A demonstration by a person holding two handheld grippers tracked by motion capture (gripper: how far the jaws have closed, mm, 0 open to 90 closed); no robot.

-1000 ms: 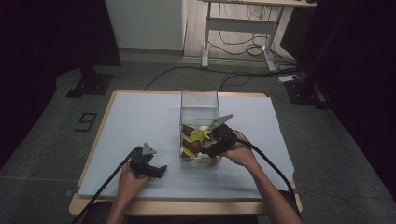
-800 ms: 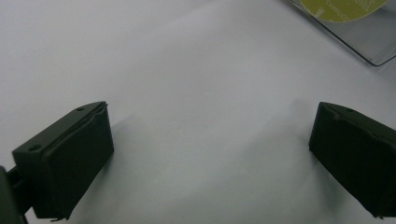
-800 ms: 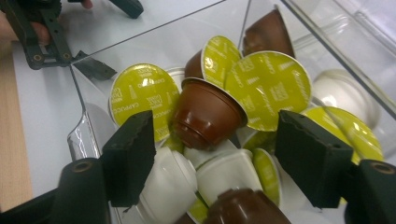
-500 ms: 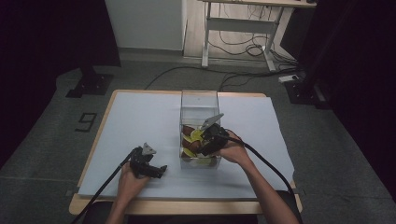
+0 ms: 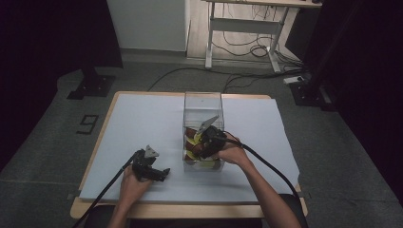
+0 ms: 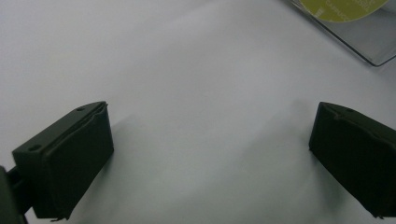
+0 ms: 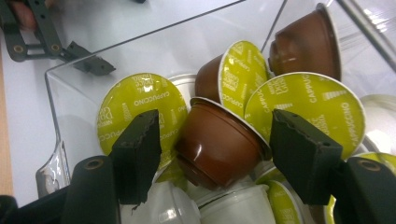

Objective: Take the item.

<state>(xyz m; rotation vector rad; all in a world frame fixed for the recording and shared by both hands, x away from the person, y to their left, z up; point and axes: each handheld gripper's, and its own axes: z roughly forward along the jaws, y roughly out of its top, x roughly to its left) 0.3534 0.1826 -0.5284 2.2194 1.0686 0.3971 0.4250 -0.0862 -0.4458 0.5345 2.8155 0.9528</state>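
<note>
Closing, the right tool [image 7: 215,154] straddles a brown capsule [image 7: 219,144] inside the clear box [image 5: 203,102], pads not yet touching; left tool [image 6: 210,158] open.

Glossy brown plastic capsules [image 7: 219,144] with shiny green foil lids are lying in a clear, smooth plastic box [image 5: 203,102]; matt white paper is covering the wooden counter [image 5: 90,156].

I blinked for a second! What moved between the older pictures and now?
The right gripper has dipped deeper into the clear box, its jaws closing around a brown capsule but not yet gripping it. The left gripper stayed open on the table.
</note>
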